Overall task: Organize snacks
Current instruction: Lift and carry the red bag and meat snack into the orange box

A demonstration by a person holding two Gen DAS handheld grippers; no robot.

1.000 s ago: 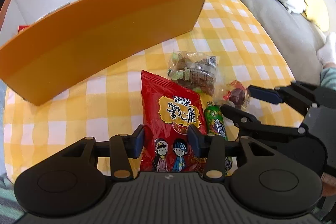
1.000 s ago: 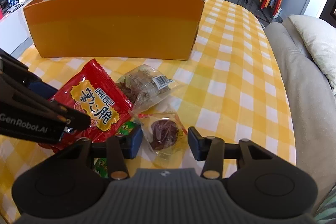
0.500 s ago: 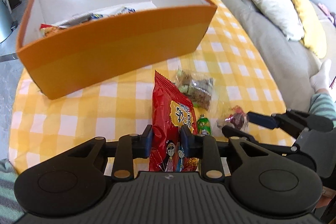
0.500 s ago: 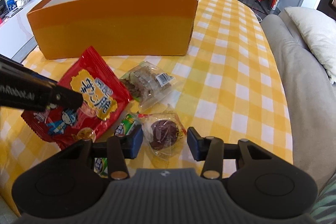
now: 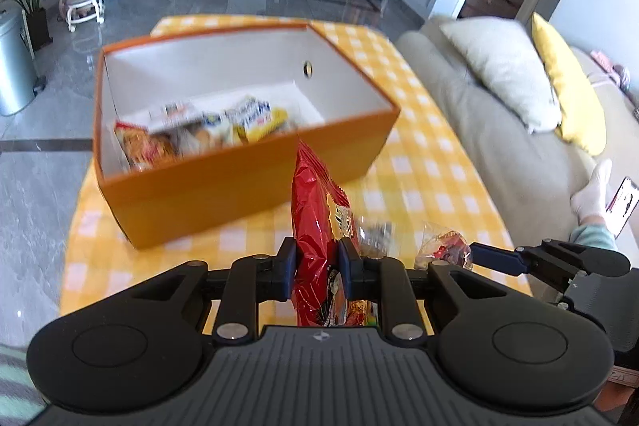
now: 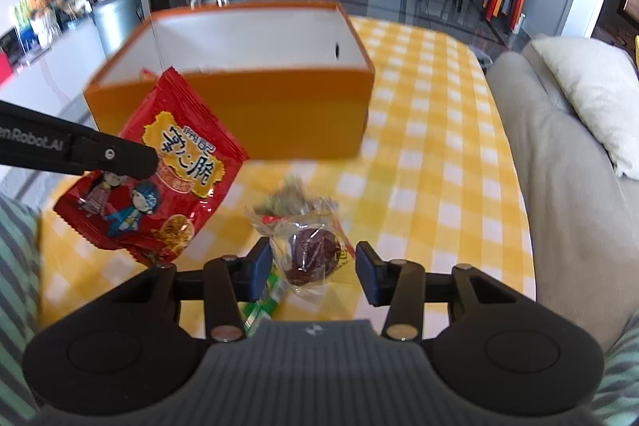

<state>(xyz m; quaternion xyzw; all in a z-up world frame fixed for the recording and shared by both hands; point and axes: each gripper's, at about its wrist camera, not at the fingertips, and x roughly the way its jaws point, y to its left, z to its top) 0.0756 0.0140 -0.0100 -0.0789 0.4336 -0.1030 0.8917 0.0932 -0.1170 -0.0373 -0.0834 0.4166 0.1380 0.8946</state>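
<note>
Snacks sit in two places around the orange box [image 5: 223,186]: some already lie inside it, heaped toward its left end, and the rest are on the near side of it, over the yellow checked tablecloth [image 5: 423,162]. Nearest the box's front wall is the red snack bag [image 5: 319,222], clamped edge-on between the pads of the left gripper [image 5: 316,268], whose jaws are squeezed narrow on it; in the right wrist view the bag [image 6: 167,178] hangs clear of the cloth, its top corner overlapping the box's front wall [image 6: 279,114]. To the right of the red bag and further from the box is a clear-wrapped brown pastry [image 6: 313,252], sitting between the blue pads of the right gripper [image 6: 313,268]. The jaws there stand partly apart, and I cannot tell whether the pads press on the wrapper. A blurred clear packet of brownish pieces [image 6: 295,196] lies between the pastry and the box, and a green wrapper [image 6: 265,300] shows just under the right gripper's left pad. Right of the box and table runs a grey sofa [image 6: 567,186] with a pale cushion [image 6: 595,94].
</note>
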